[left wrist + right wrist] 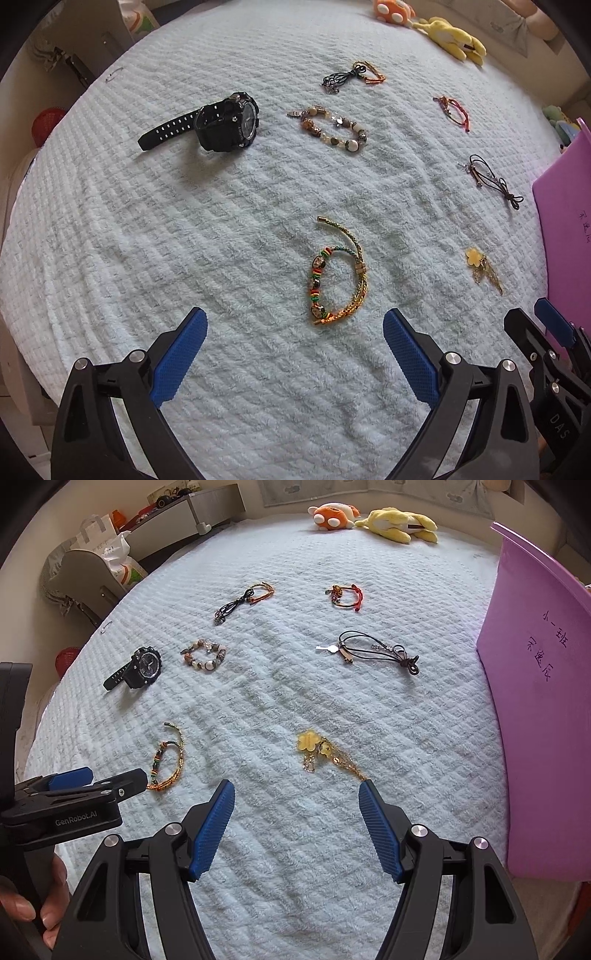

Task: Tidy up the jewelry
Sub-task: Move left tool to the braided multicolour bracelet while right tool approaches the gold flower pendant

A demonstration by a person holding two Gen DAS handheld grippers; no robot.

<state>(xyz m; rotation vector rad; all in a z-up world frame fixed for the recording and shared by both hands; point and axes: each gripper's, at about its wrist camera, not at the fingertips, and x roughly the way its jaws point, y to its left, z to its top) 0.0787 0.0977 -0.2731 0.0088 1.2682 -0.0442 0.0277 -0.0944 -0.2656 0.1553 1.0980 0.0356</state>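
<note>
Both claws spread wide, left claw (295,325) before the braided bracelet (338,271), right claw (297,794) near the flower charm (325,751)

A home bedroom. A bed (295,867) covered in a pale, quilted fleece blanket fills the view. Two plush toys, one orange (334,515) and one yellow (397,524), lie at its far edge. Beside the bed stand a grey shelf (199,506) holding small clutter and a white shopping bag (110,550) (printed with lettering). A purple box (543,701) with handwritten Chinese characters sits at the right.
</note>
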